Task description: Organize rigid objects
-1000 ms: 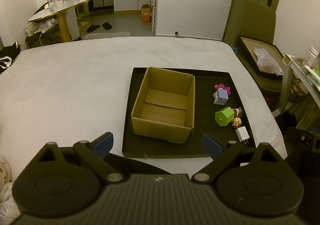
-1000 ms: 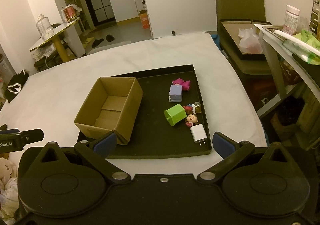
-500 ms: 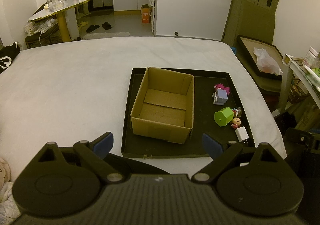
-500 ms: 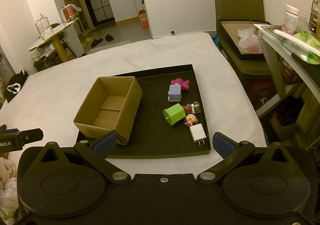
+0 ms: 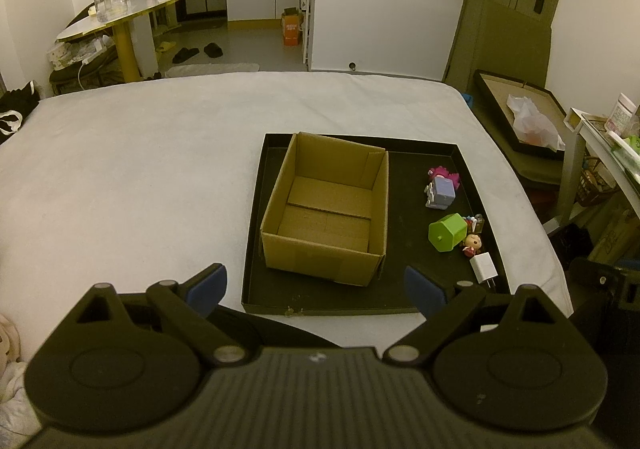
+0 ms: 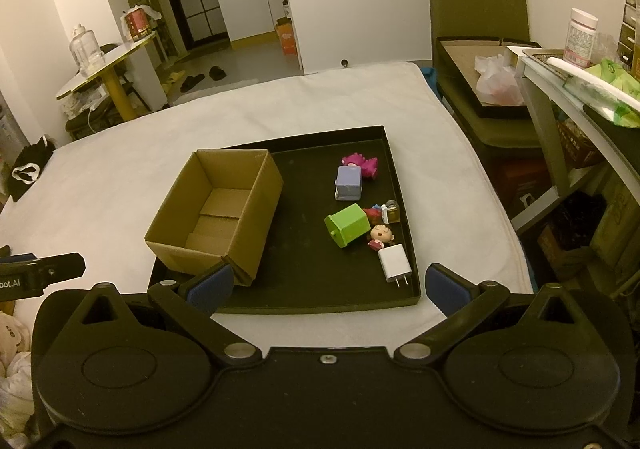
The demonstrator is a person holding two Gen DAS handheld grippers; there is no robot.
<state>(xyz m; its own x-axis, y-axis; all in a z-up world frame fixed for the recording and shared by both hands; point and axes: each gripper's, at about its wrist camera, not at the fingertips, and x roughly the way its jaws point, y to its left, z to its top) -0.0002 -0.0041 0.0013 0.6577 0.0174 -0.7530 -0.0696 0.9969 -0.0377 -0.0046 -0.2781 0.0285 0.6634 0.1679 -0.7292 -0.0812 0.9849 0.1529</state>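
Observation:
A black tray [image 5: 404, 295] [image 6: 304, 303] lies on a white bed. An empty open cardboard box [image 5: 326, 209] [image 6: 218, 211] stands in its left half. To its right lie several small objects: a pink toy [image 6: 358, 163], a lilac block figure [image 5: 440, 191] [image 6: 349, 182], a green hexagonal block [image 5: 446, 232] [image 6: 347, 224], a small doll head [image 6: 381, 235], a small bottle [image 6: 391, 212] and a white charger plug [image 5: 484, 266] [image 6: 395, 262]. My left gripper [image 5: 316, 289] is open and empty, near the tray's front edge. My right gripper [image 6: 328, 287] is open and empty, in front of the tray.
The white bed [image 5: 140, 169] spreads left of the tray. A round side table [image 5: 116, 15] with a jar stands at the back left. A chair holding a tray and plastic bag [image 6: 492, 81] and a cluttered shelf [image 6: 588, 77] stand on the right.
The tray and box have shifted very slightly in both views; both grippers stay open and the objects have not moved.

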